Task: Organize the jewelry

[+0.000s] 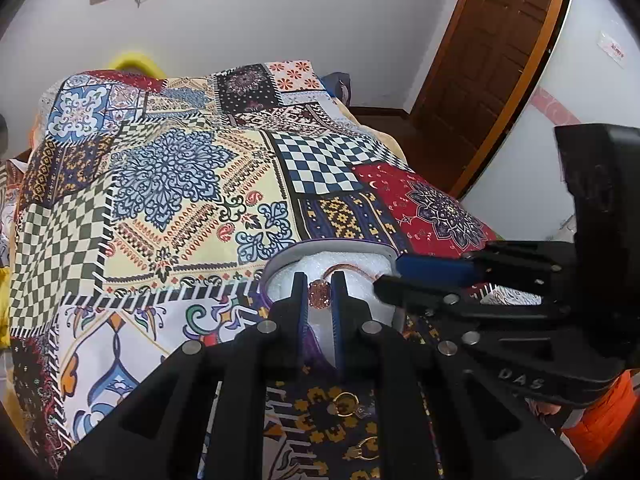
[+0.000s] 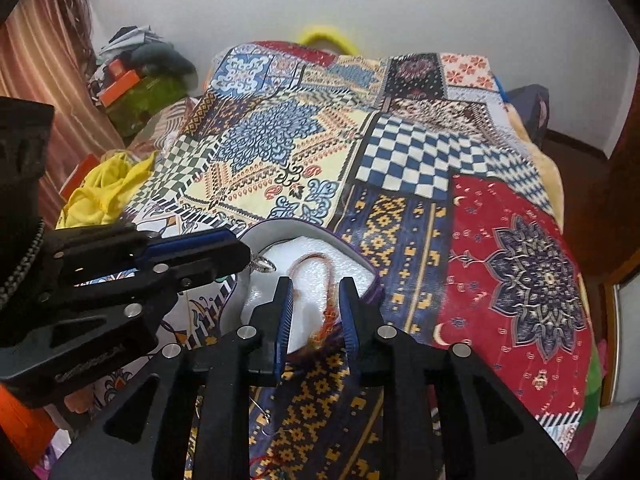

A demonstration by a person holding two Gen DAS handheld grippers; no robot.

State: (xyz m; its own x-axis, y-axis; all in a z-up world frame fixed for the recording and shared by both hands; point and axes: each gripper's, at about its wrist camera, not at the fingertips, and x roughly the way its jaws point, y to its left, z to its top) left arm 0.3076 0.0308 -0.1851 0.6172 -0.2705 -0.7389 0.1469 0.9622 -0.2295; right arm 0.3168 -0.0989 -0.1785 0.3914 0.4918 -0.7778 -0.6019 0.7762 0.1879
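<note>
We see our left gripper (image 1: 319,294) closed on a glittering round pendant (image 1: 319,294) above the white-padded jewelry box (image 1: 280,266), at 6 o'clock on the patchwork bedspread (image 1: 168,184). Our right gripper (image 2: 316,296) stands half open, holding nothing, over the red cord necklace (image 2: 316,258).

Patchwork bedspread (image 1: 168,184), brown door (image 1: 492,52)
</note>
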